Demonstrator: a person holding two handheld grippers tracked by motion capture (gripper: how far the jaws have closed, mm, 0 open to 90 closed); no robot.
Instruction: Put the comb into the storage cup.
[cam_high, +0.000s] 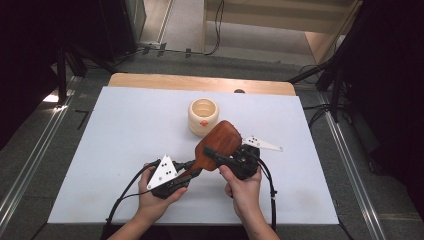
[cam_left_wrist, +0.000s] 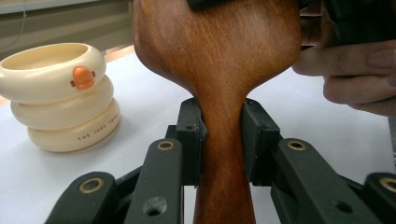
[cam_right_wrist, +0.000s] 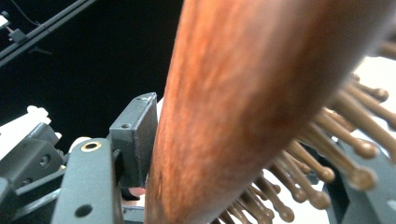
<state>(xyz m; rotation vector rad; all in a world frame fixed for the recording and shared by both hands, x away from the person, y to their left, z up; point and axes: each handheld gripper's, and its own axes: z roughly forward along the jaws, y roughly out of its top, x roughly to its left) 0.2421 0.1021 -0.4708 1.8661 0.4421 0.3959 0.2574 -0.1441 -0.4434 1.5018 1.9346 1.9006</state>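
Wooden brush (cam_high: 218, 144) up off the table (cam_high: 125, 150), held between the two grippers near the front edge, its smooth brown back facing up. Left gripper (cam_high: 192, 167) has the handle — in the left gripper view both pads (cam_left_wrist: 191, 135) press flat on the narrow neck just below where the head widens. Right gripper (cam_high: 212, 153) comes in from the other side over the head; in its own view one pad (cam_right_wrist: 140, 135) sits against the back of the paddle and the round-tipped bristles (cam_right_wrist: 327, 154) point at the far jaw, so the head lies between the jaws. Whether that far jaw presses on the bristles I cannot tell — it is blurred there. A hand wraps each gripper. Just behind the brush stands a cream ringed cup (cam_high: 203, 116) with a little orange duck bill on its side, upright, apart from the brush.
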